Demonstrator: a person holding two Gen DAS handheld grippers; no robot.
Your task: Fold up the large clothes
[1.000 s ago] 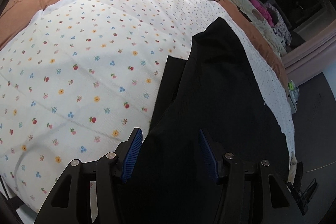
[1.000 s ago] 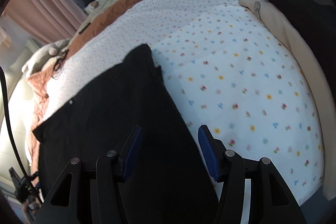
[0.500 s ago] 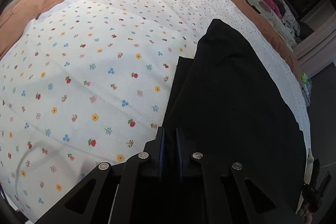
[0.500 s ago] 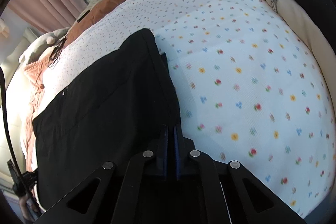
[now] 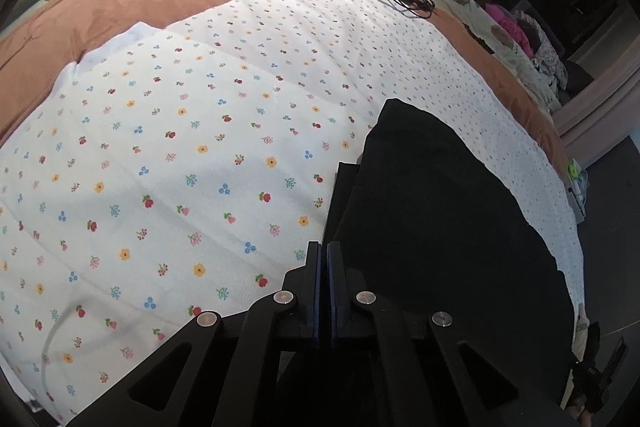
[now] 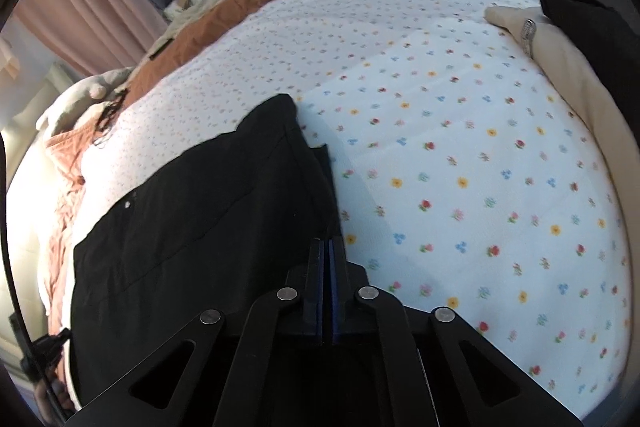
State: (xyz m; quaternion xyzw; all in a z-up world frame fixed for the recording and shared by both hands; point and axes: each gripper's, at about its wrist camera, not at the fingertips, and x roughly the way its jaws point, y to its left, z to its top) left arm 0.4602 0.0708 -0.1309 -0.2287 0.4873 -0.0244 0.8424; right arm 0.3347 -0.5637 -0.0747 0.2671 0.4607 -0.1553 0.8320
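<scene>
Black cloth is what I hold: the black garment [image 5: 440,227] lies flat on the floral sheet [image 5: 180,167] of the bed, and my left claw [image 5: 324,255] and right claw [image 6: 326,251] are each clenched on its near edge, one at either corner as far as I can judge. To fold it well I should lift both corners level, keep the edge taut between them, carry it over toward the far end [image 6: 276,107] and lay it down squarely, without dragging the lower layer.

Beside the black garment [image 5: 432,227], the floral sheet [image 5: 180,167] lies open; a cream garment [image 6: 568,67], perhaps folded, bounds its far side.
</scene>
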